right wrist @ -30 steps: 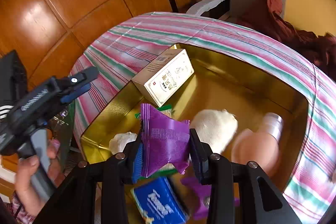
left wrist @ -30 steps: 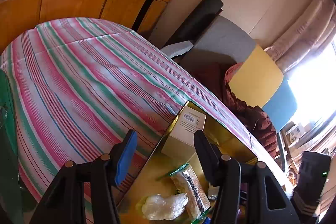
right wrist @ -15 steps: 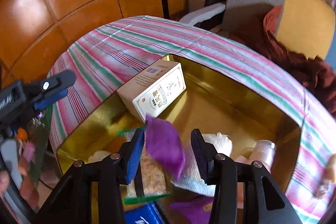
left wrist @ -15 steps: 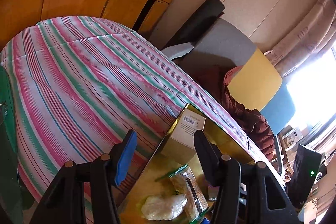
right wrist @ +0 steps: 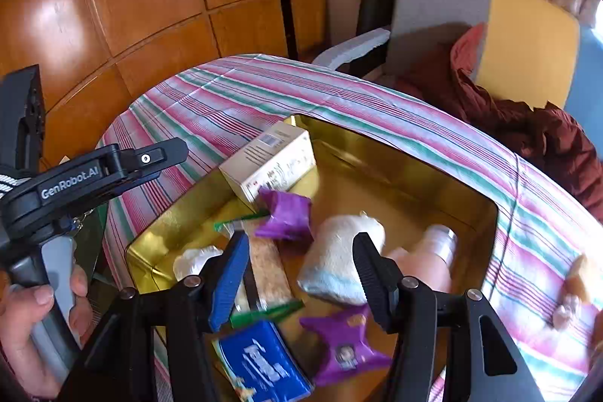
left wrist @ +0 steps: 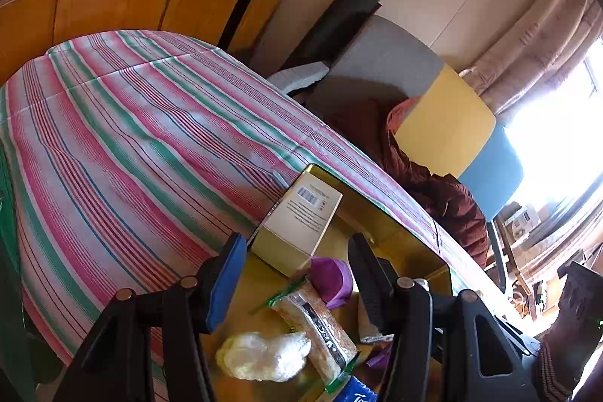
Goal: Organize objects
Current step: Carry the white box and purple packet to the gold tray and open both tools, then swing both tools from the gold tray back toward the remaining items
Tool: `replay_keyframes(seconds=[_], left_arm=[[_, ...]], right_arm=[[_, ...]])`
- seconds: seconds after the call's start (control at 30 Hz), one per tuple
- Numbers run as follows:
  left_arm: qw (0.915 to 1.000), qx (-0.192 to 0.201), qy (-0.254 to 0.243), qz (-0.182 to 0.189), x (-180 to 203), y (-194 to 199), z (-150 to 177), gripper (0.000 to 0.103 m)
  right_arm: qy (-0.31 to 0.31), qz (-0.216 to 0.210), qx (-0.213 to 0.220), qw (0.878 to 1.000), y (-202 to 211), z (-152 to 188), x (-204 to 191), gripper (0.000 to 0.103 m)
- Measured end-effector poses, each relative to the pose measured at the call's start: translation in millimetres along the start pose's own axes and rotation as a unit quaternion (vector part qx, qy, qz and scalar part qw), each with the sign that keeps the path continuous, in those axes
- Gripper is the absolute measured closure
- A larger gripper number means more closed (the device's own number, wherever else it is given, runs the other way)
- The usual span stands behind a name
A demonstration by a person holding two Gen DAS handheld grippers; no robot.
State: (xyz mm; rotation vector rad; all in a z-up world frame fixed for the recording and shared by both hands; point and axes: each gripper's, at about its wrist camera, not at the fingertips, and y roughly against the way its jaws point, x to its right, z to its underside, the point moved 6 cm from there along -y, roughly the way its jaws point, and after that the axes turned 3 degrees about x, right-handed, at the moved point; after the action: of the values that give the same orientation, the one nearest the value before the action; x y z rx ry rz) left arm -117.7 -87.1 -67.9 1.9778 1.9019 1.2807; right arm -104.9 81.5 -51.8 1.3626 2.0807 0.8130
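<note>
The right hand-held gripper (right wrist: 299, 266) is opening, empty, its purple packet (right wrist: 285, 218) now dropped into the gold tin (right wrist: 395, 157); one more item stowed.

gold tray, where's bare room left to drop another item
Free: the gold tray's far floor, between the cream box and the pink bottle, toward the far wall. Crowded: the near half, with purple packets, white towel roll, cracker pack and blue pack.
</note>
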Motion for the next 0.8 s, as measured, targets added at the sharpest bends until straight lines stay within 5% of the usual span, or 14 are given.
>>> replay_keyframes(seconds=[0.43,0.8], left_arm=[[0.9929,-0.044,-0.091,0.063,71,-1,44,0.046],[0.9631,-0.116,-0.204,0.133,152,8,121,0.046]], right_arm=[[-0.068,0.065,-0.009,0.996,48,53,81,0.042],[-0.127,0.122,-0.056,0.983,76,125,171,0.041]])
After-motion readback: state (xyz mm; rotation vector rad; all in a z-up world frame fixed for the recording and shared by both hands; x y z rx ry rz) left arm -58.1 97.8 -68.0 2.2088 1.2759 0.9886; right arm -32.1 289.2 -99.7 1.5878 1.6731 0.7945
